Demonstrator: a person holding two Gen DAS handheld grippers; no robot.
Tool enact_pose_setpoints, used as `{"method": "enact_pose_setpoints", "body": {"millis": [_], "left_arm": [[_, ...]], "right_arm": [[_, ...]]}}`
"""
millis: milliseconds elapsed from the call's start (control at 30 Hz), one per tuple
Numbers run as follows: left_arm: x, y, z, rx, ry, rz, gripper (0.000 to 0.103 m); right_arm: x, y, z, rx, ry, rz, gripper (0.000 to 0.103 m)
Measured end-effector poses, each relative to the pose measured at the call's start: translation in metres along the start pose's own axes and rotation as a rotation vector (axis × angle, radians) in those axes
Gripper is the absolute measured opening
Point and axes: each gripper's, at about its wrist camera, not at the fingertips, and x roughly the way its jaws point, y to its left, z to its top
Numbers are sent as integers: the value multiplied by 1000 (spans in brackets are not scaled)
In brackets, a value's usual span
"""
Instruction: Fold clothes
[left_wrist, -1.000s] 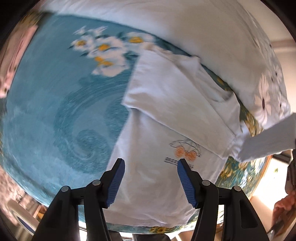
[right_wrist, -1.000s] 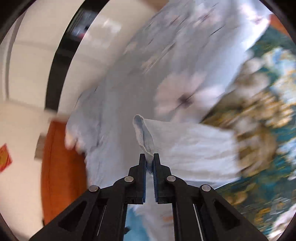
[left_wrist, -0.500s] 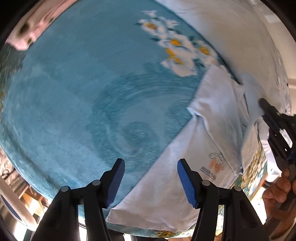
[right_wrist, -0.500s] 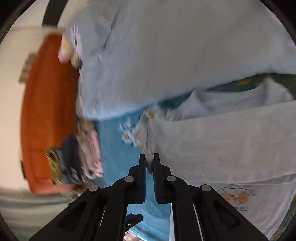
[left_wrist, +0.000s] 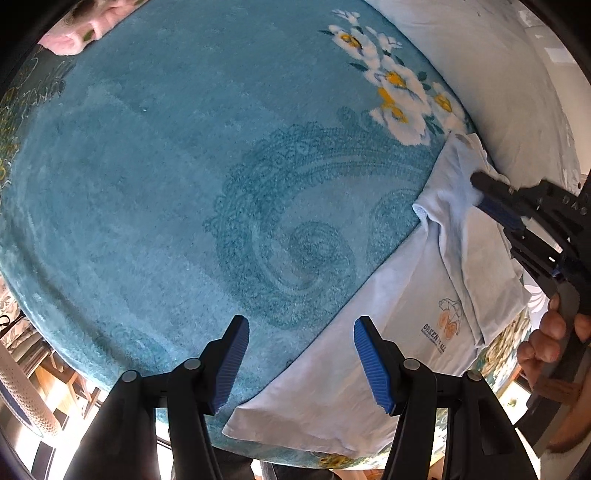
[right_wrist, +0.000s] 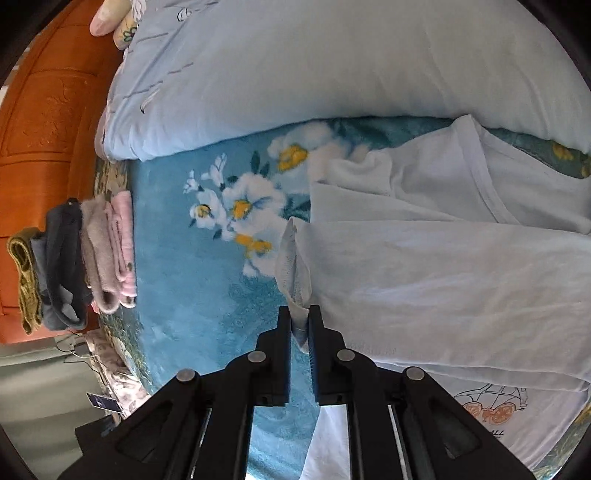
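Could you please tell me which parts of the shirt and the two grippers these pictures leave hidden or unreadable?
- White T-shirt: its right part runs off the right wrist view's edge.
- Shirt print: lettering partly covered by the folded-over layer, too small to read.
- Right gripper: the pinched cloth inside is hidden by the fingers.
- Left gripper: open; its handle lies below the frame.

— Where's the shirt (right_wrist: 443, 280)?
— Flat on the blanket (left_wrist: 184, 184), one side folded over its middle. Right gripper (right_wrist: 299, 325) pinching the folded edge.
— And behind?
— Big pillow (right_wrist: 314, 66), touching the shirt.
— Left gripper (left_wrist: 301, 360)?
— Above the blanket, just beside the shirt's near edge.
— Far off?
— Pile of clothes (right_wrist: 81, 258) by the headboard (right_wrist: 44, 110).
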Motion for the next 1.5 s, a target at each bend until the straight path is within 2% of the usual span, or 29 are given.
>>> {"method": "enact_pose_setpoints", "body": {"millis": [33,67,100,200,300,367,467,633,700,767,833,933,1033,1133,1233,1300,1333,1400,1467,1500], "left_arm": [[0,1,-1,-1,-1,-4,63],[-1,1,-2,-3,-2,-9,64],[-1,2,-3,-3,-2,-13,64],[-1,1,-6,20,4,-16,64],[0,-3,-10,75,13,-6,64],[-1,-9,-12,129,12,-2,64],[-7,-22,-17,246,-19,-11,64],[-12,-44,-35,515,-62,2,72],[-10,-51,-45,612,-48,24,73],[-6,-59,-56,696,-21,54,81],[-6,-67,-69,779,-14,90,82],[-17,-78,-87,854,-47,112,83],[-29,-87,-103,874,-90,84,83],[-44,-94,-119,860,-168,75,83],[-58,-97,-141,845,-275,86,88],[-65,-96,-158,821,-335,91,92],[-69,-95,-169,807,-363,84,97],[-75,-93,-192,788,-430,59,102],[-79,-91,-208,783,-451,20,103],[-80,-90,-216,780,-436,-4,103]], "right_arm": [[0,1,0,-3,8,-1,20],[-1,1,-1,-3,15,5,33],[-4,1,-1,-1,16,11,36],[-26,-5,-8,16,-12,29,38],[-58,-39,-34,105,-57,25,40],[-80,-62,-51,165,-88,23,45],[-113,-96,-77,254,-133,19,46],[-155,-160,-170,410,-203,-43,55],[-164,-173,-210,443,-226,-90,58],[-166,-181,-245,476,-240,-131,61],[-167,-186,-276,517,-257,-153,63],[-168,-190,-321,589,-292,-157,68],[-168,-184,-345,615,-327,-156,70],[-172,-175,-355,564,-361,-180,86],[-179,-166,-355,451,-404,-234,87],[-182,-162,-354,380,-414,-273,93],[-184,-159,-354,330,-412,-303,97],[-187,-153,-356,227,-415,-357,97],[-190,-146,-363,116,-432,-409,97],[-190,-142,-368,53,-440,-436,97]]}}
